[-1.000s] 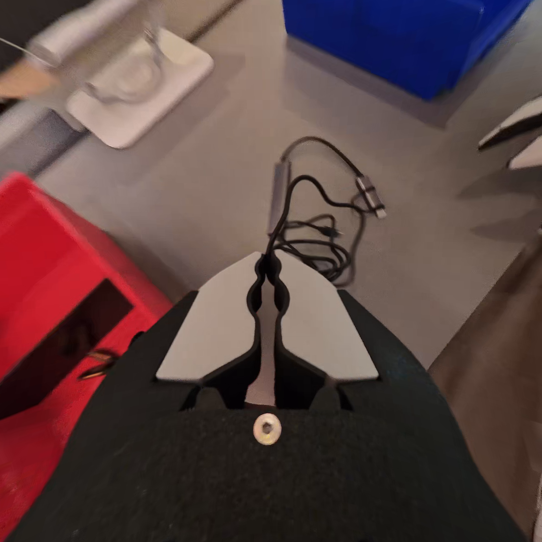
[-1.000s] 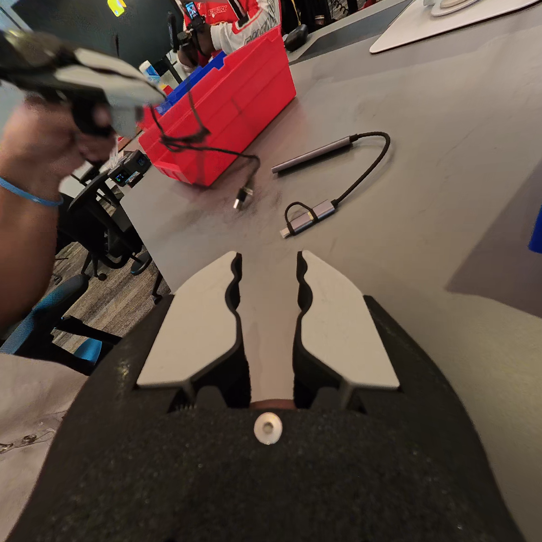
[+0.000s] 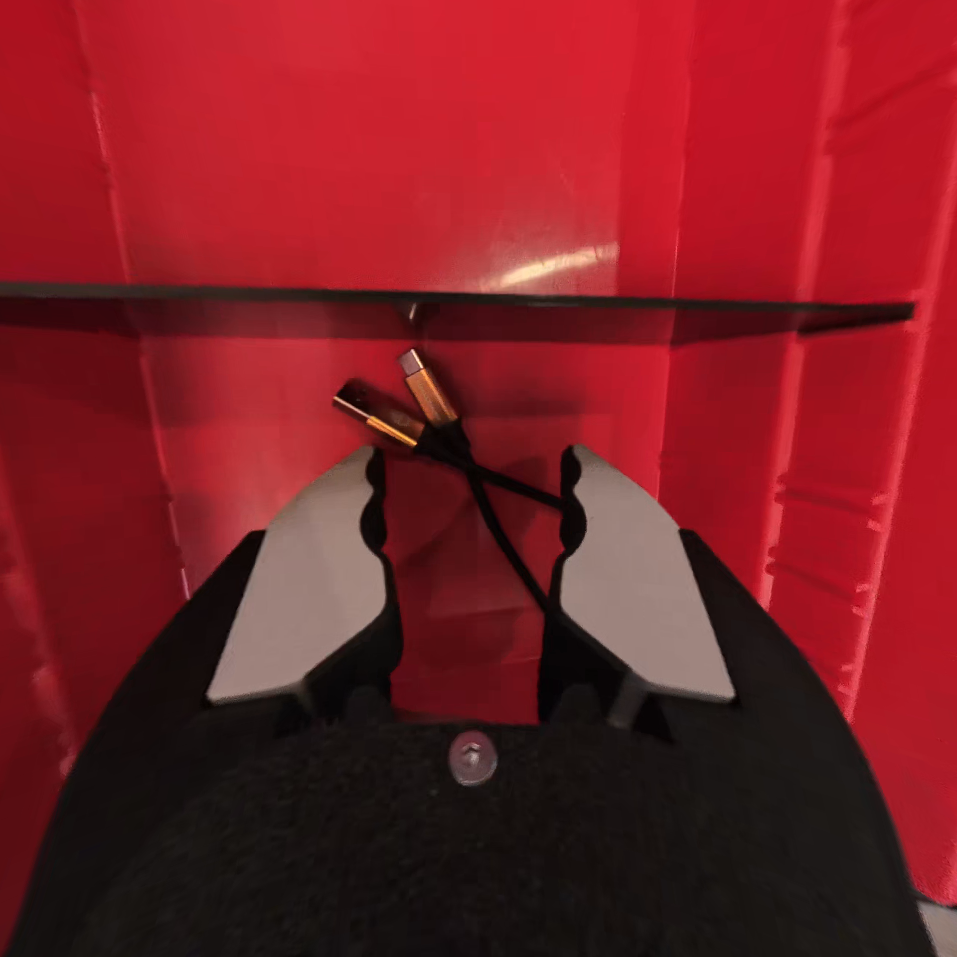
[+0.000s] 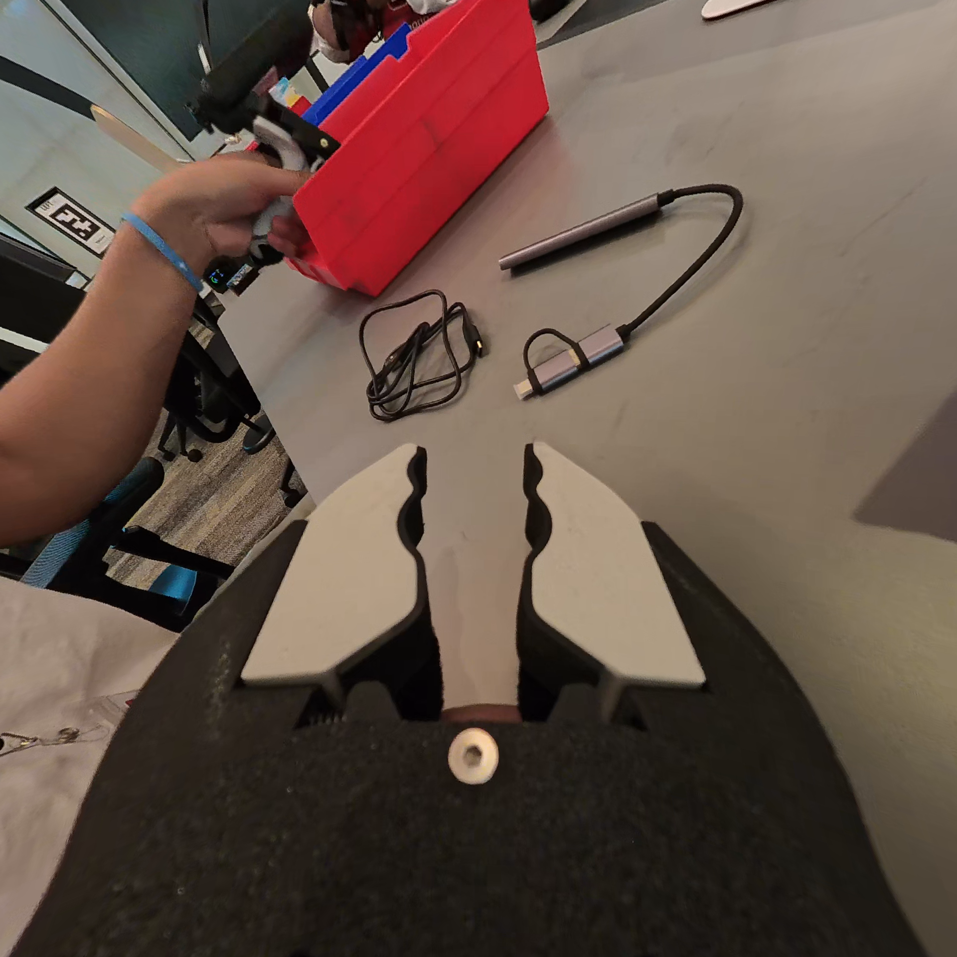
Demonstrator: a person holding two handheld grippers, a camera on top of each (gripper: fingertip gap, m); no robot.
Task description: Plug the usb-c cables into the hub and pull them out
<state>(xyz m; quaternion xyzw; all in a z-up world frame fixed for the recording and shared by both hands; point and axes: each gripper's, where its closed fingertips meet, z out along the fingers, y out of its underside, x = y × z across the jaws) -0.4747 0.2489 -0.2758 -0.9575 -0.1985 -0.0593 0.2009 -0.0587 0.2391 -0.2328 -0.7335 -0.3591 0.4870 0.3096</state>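
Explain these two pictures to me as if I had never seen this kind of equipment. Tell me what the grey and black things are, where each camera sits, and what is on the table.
A person holds two hand-operated grippers, each with a camera looking along its fingers. The left gripper is open, holding nothing, reaching into the red bin over a cable with two metal plugs. The right gripper, also open and empty, hovers above the grey table. Its view shows a coiled black cable, the grey hub with its lead and adapter plug, the red bin, and the person's hand holding the left tool.
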